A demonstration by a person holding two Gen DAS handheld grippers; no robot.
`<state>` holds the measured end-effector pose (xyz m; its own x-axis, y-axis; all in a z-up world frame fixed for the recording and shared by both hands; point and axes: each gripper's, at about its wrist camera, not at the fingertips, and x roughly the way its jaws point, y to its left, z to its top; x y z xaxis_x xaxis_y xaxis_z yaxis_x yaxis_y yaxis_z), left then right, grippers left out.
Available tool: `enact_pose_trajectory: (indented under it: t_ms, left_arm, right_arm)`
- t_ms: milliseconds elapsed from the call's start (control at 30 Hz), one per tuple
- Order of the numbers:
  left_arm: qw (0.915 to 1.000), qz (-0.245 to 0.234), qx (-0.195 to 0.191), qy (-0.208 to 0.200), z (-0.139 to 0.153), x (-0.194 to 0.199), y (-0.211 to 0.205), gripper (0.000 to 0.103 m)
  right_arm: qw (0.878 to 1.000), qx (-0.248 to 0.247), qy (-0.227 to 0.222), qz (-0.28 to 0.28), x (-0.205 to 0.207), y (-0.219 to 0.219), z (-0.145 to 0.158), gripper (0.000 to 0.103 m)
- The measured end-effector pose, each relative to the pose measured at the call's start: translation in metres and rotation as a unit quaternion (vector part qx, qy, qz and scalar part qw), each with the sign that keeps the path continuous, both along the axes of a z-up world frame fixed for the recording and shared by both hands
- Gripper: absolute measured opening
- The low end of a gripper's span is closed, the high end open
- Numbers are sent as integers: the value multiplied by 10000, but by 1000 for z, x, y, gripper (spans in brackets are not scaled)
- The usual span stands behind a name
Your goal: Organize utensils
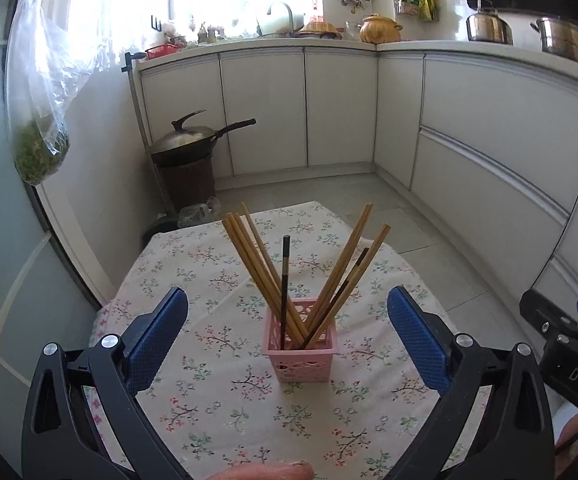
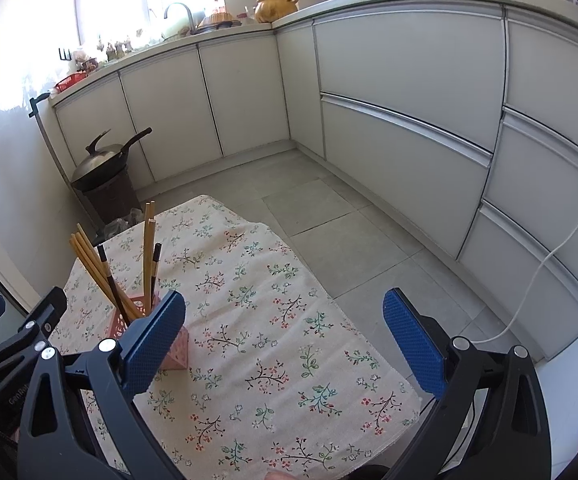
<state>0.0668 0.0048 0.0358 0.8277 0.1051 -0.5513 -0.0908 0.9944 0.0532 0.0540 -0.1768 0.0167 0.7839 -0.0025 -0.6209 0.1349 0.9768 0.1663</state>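
1. Left gripper [image 1: 287, 320]: its blue, dimple-textured pads on black plastic arms stand wide apart and hold nothing.
2. Between those pads, on the table beyond, stands a small square pink basket [image 1: 301, 354] of perforated plastic, resting on the floral tablecloth [image 1: 217, 412], a matte woven fabric with small sprig prints.
3. Slim pale wooden chopsticks [image 1: 259, 268] lean out of the basket in two fans, mixed with dark-tipped chopsticks [image 1: 285, 292].
4. Right gripper [image 2: 285, 322]: same blue textured pads, spread wide over bare cloth and empty; the basket sits just behind its left pad [image 2: 153, 344].
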Motion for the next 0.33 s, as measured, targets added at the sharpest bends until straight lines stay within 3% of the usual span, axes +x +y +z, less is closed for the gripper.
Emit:
enact_pose_trajectory:
  t_ms: [133,200,333]
  left_arm:
    - [9981,-528,-254,-181,4,0,-3,96]
    - [9960,-781,-441,44,2,4,-6,96]
    - [9985,-483,-244,-43,5,2,-9,96]
  right_arm:
    - [10000,30,-11,-22,1,-2,1,96]
    - [10000,39,-4,-10,1,-1,1,96]
    - [10000,39,-22,-37,0,-2,1,96]
